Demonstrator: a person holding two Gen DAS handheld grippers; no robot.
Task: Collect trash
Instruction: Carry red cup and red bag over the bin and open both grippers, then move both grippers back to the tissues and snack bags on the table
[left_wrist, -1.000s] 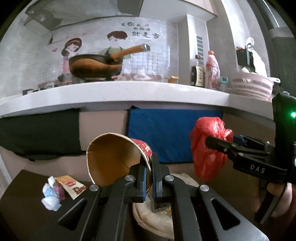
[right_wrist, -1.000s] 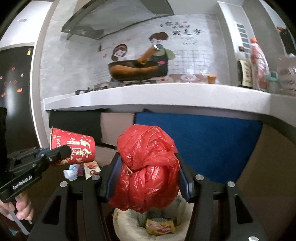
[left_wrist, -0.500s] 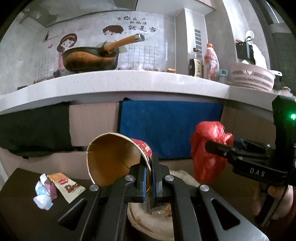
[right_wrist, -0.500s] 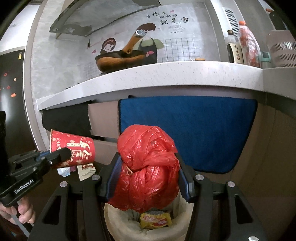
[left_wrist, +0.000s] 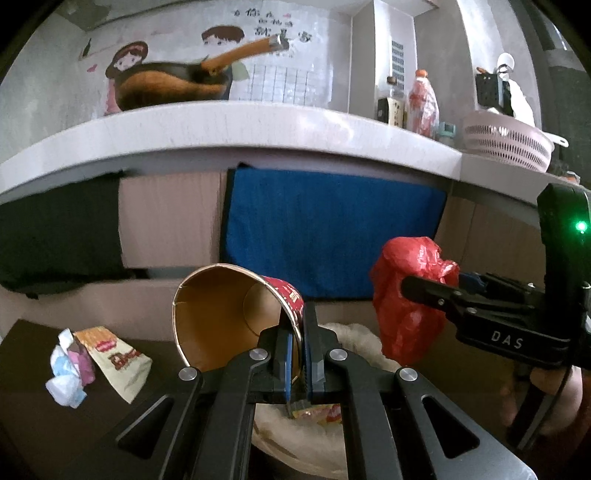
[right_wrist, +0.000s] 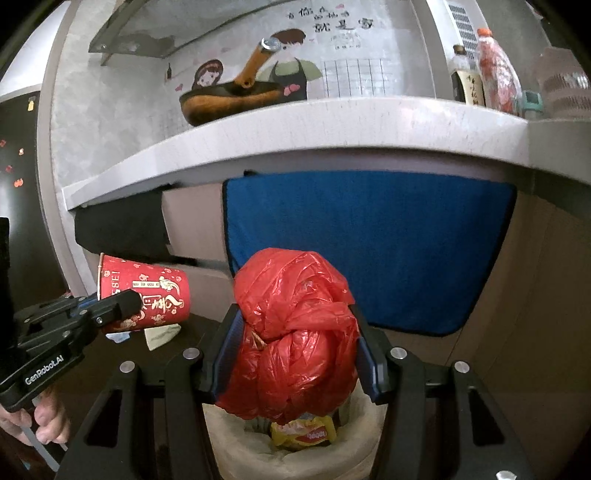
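My left gripper (left_wrist: 297, 354) is shut on the rim of a red paper cup (left_wrist: 229, 314), held on its side with its mouth toward the camera; the cup also shows in the right wrist view (right_wrist: 147, 295). My right gripper (right_wrist: 295, 354) is shut on a crumpled red plastic bag (right_wrist: 295, 332), held just above a bin lined with a white bag (right_wrist: 288, 458). A yellow wrapper (right_wrist: 304, 435) lies inside the bin. The bag also shows in the left wrist view (left_wrist: 406, 302), right of the cup, over the bin (left_wrist: 351, 332).
A crumpled tissue (left_wrist: 66, 373) and a snack wrapper (left_wrist: 118, 362) lie on the dark floor at the left. A blue cloth (left_wrist: 325, 229) and a black cloth (left_wrist: 59, 236) hang under the white countertop (left_wrist: 258, 129). A wok, bottles and a pink basket (left_wrist: 509, 140) stand on top.
Both grippers have moved lower and closer to the bin, still holding the cup and the red bag. The counter now sits higher in both views.
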